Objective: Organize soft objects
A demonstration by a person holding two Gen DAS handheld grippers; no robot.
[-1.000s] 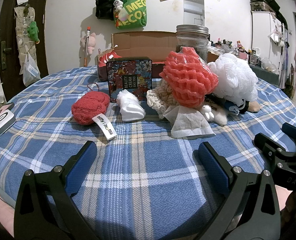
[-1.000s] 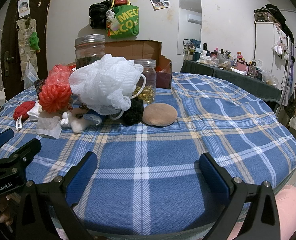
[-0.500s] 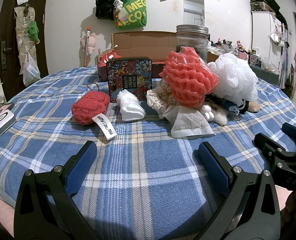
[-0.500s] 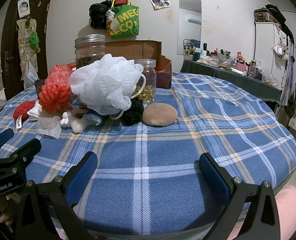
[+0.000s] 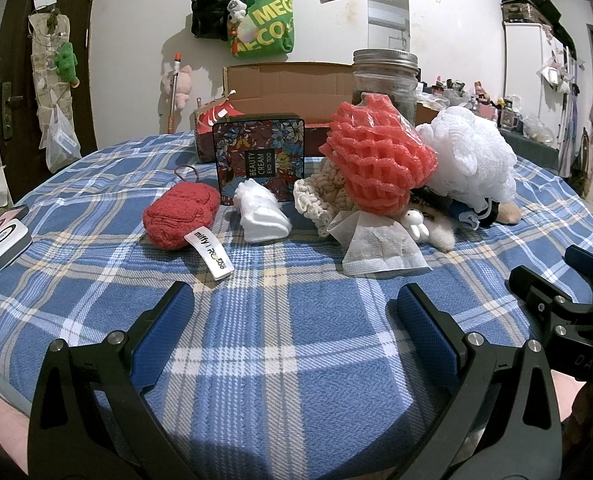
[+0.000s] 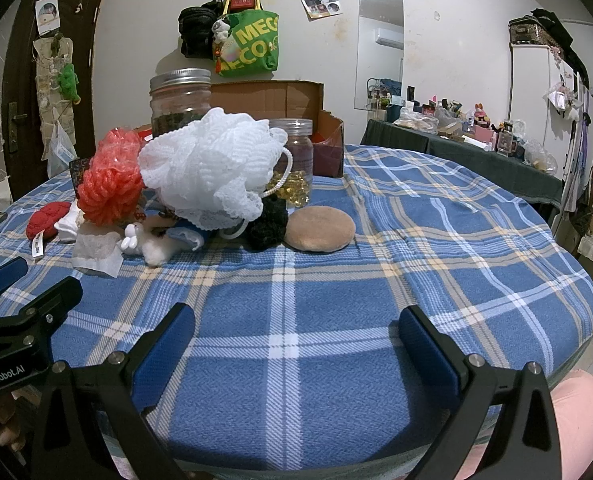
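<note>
A blue plaid cloth [image 5: 296, 360] covers the round table, and both tools hover low over its near edge: the left gripper [image 5: 294, 322] and the right gripper [image 6: 296, 338] each have their blue-padded fingers spread wide with nothing between them. The soft things sit in a cluster toward the far middle: a red knitted pouch [image 5: 178, 216] at the left, a white folded cloth [image 5: 260, 216] beside it, a red foam net [image 5: 378, 160] piled over a cream crochet piece [image 5: 320, 196], a white mesh bath pouf [image 6: 212, 168] to the right, and a tan round puff [image 6: 320, 229] lying flat on the cloth. Behind them stand a floral tin [image 5: 260, 158], a lidded glass jar [image 6: 180, 102] and an open cardboard box [image 5: 288, 88]. On the far white wall hang a green tote bag [image 6: 252, 48] and a mirror [image 6: 379, 46]; a dark door [image 5: 20, 80] stands at the left.
</note>
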